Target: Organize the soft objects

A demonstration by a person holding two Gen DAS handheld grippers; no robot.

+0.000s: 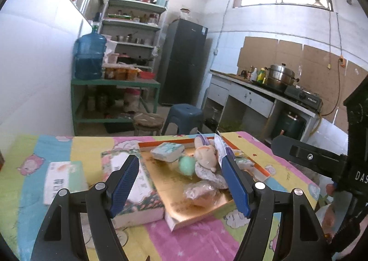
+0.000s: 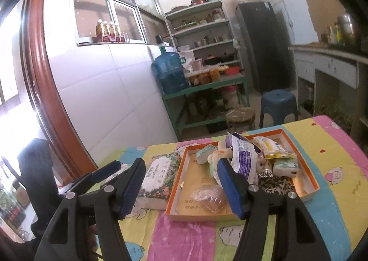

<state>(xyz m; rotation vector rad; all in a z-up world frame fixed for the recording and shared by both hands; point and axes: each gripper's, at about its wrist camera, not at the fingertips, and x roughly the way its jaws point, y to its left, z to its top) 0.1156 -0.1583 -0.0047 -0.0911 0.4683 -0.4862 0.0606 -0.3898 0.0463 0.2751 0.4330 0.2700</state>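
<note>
An orange-rimmed shallow box (image 2: 178,177) with a gold floor (image 1: 170,182) sits on the table and holds several soft items: a plush rabbit (image 1: 205,154), a green ball (image 1: 186,164), small tissue packs (image 1: 168,151), a bagged bun (image 2: 210,195) and a purple-white pouch (image 2: 242,157). A floral tissue pack (image 2: 159,177) lies left of the box, and a white-green tissue pack (image 1: 64,180) further left. My left gripper (image 1: 181,188) is open and empty above the box's near left side. My right gripper (image 2: 181,188) is open and empty above the box's near edge.
The table has a colourful cartoon cloth (image 2: 184,238). Behind it stand a blue stool (image 1: 184,116), a round wooden stool (image 1: 148,123), a green shelf with a water jug (image 1: 89,56), a dark fridge (image 1: 184,60) and a counter with a stove (image 1: 303,97).
</note>
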